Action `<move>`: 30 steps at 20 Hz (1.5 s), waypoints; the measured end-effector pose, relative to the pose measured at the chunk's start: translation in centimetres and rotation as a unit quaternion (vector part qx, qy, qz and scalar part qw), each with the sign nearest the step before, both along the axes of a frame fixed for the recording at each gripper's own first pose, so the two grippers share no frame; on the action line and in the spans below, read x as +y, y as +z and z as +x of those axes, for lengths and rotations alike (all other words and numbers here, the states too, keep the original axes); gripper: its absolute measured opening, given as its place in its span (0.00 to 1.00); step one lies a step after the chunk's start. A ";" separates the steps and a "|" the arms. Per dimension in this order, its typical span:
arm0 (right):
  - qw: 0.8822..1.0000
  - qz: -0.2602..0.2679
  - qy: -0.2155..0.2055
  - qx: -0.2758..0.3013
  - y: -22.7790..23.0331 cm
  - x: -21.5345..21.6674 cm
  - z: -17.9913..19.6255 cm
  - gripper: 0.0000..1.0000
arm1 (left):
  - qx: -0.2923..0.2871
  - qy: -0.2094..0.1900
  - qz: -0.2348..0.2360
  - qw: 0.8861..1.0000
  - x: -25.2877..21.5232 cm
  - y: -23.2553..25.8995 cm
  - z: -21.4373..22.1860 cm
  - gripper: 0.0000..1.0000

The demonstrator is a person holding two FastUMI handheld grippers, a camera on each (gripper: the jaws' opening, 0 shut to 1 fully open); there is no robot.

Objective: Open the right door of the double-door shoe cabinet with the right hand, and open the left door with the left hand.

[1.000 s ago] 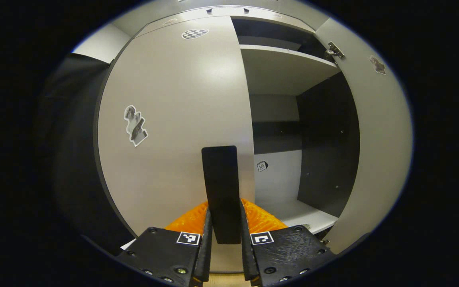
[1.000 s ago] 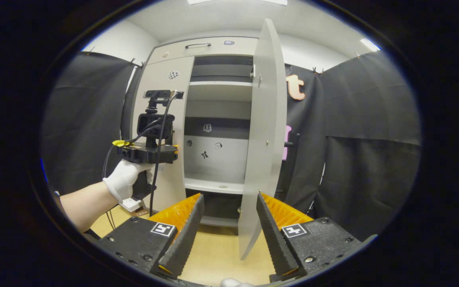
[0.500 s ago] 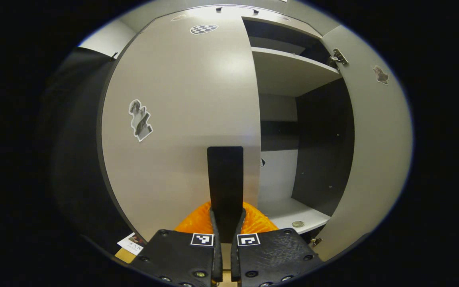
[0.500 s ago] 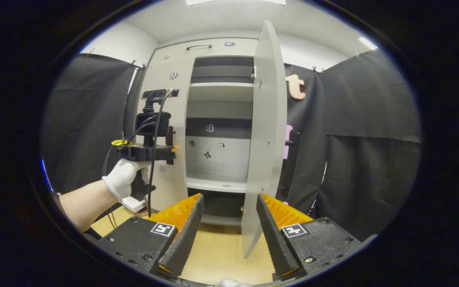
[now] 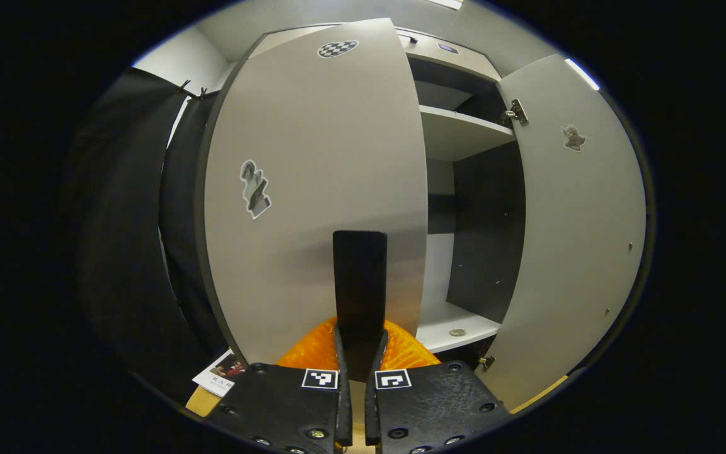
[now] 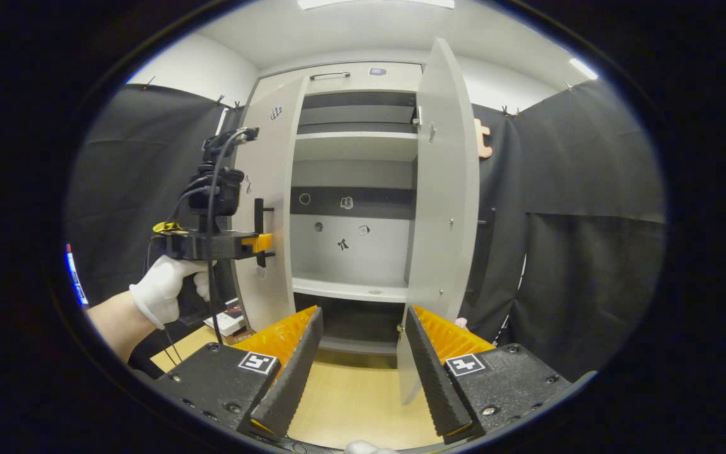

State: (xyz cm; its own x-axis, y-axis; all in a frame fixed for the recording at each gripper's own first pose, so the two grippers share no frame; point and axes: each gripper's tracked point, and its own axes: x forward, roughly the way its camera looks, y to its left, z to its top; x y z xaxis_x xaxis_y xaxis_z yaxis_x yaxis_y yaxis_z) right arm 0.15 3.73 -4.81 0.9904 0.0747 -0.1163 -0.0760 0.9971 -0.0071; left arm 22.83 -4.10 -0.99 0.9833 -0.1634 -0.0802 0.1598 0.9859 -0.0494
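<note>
Left door [image 5: 312,189] partly swung out, its black bar handle [image 5: 359,284] clamped between the left gripper [image 5: 358,353] fingers; best to pull along the hinge arc, wrist turning with the door so the handle doesn't twist free. Right door [image 6: 442,208] stands wide open, right gripper [image 6: 363,340] hanging back, fingers apart and empty. Shoe cabinet [image 6: 353,142] shelves bare but for a small round object [image 5: 457,332], perhaps a coin, on the lower shelf [image 5: 464,321].

Black cloth walls [image 6: 577,189], white ceiling [image 6: 363,28], ceiling lights, pale wooden floor [image 6: 357,403]
</note>
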 end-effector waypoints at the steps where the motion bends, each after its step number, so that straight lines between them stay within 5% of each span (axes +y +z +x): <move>1: 1.000 0.000 0.003 0.000 0.0 0.3 -0.1 0.83 | 0.001 0.000 0.001 1.000 0.5 0.0 -0.8 0.07; 12: 1.000 0.001 0.018 0.004 -0.6 4.5 -1.8 0.86 | -0.009 0.051 0.025 0.998 10.6 -0.3 -7.3 0.06; 13: 1.000 0.001 0.020 0.003 -0.5 4.9 -2.0 0.83 | -0.002 0.052 0.026 0.998 11.5 -0.6 -7.4 0.13; 14: 1.000 0.001 0.024 0.003 -0.5 5.2 -2.1 0.83 | -0.007 0.056 0.024 0.998 12.2 -0.6 -7.6 0.00; 21: 0.999 -0.001 0.037 0.003 -0.7 7.1 -2.8 0.86 | -0.016 0.094 0.037 0.995 18.8 -0.9 -8.0 0.00; 23: 0.999 -0.001 0.038 0.003 -0.7 7.4 -2.8 0.86 | -0.012 0.079 -0.001 0.997 19.3 -1.1 -7.8 0.00; 30: 1.000 -0.004 0.022 0.003 -0.2 7.3 -2.9 0.86 | -0.021 0.059 0.010 0.998 20.3 -1.3 -7.6 0.00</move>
